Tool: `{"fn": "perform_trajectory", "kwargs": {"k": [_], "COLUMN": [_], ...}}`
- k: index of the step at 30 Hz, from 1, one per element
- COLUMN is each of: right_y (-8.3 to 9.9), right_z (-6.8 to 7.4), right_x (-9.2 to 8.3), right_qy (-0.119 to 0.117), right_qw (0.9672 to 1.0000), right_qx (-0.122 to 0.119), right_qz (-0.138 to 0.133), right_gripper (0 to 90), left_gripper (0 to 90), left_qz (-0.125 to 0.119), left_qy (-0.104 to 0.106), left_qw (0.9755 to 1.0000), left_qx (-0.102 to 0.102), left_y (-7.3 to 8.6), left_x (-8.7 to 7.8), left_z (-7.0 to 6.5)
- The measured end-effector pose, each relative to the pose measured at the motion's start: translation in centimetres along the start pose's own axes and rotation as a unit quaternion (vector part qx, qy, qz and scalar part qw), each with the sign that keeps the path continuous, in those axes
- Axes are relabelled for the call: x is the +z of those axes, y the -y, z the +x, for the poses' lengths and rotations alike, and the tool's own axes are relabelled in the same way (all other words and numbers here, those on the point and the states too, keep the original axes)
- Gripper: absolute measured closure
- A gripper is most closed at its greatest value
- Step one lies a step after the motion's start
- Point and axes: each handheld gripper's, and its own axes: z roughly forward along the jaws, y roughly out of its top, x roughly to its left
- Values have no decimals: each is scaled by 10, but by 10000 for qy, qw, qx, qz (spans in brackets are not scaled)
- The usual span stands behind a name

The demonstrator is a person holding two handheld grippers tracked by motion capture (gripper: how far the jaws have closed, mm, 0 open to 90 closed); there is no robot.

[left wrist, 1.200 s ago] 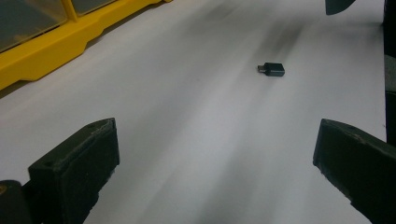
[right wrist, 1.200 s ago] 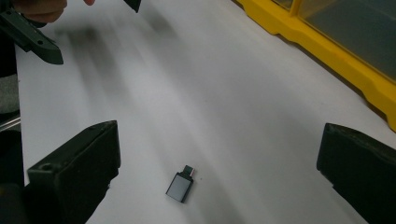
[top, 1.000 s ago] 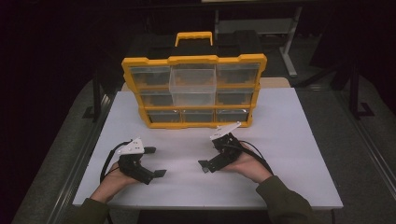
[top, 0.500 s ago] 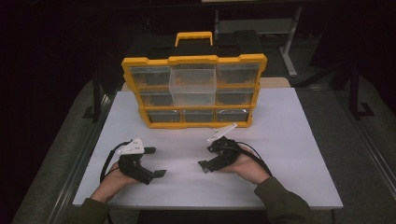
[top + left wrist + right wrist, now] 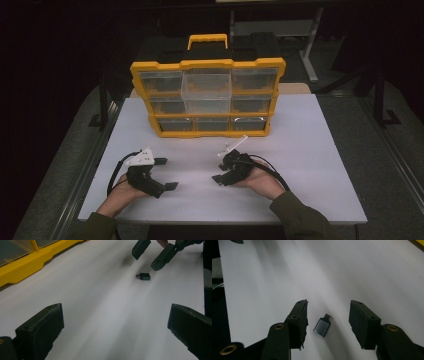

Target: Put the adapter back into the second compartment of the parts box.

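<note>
High view: white counter (image 5: 310, 150) with a yellow parts organiser (image 5: 207, 97) standing upright at the far side, clear drawers facing the person, carry handle on top. Well apart from it, nearer the person, two hand-held grippers resting low over the bare surface, tips turned toward each other. Right gripper (image 5: 218, 179) spread open, jaws either side of a small black USB adapter (image 5: 322, 326) lying flat on the counter, metal plug end pointing away from the jaws; neither jaw touching it, by the look of the right gripper view. Probably lined up that way so that a simple squeeze catches the adapter across its narrow body. Left gripper (image 5: 172, 186) also wide open and empty, held back near the counter, aimed at the same spot; left gripper view looks between its jaws to the adapter lying farther off, beneath the other gripper's tips, with the organiser's yellow base off to one side. Likely kept clear to leave room. Nothing lying between the adapter and the jaws; the thing being thin and flat on a smooth surface, risk of sliding or tipping out under a shallow pinch. Dark floor and a stand leg beyond the counter, out of the way.
</note>
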Motion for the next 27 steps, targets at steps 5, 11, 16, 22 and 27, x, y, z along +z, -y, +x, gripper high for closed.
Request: {"fn": "perform_trajectory", "kwargs": {"k": [5, 11, 16, 22, 27], "right_y": [1, 2, 4, 4, 5], "right_z": [0, 2, 3, 3, 4], "right_x": [5, 8, 12, 14, 16], "right_qy": [-14, -31, -37, -24, -23], "right_qw": [9999, 9998, 9996, 9994, 9991], "right_qx": [-86, -81, -101, -85, -109], "right_qz": [92, 170, 267, 349, 409], "right_gripper": [527, 567, 612, 647, 671], "left_gripper": [0, 0, 0, 0, 0], "left_qz": [29, 25, 29, 19, 16], "left_qy": [28, 23, 31, 24, 30], "left_qw": [10000, 10000, 10000, 10000, 10000], "left_qx": [7, 10, 17, 12, 11], "left_y": [0, 0, 0, 0, 0], "left_x": [0, 0, 0, 0, 0], "left_z": [0, 0, -1, 0, 0]}}
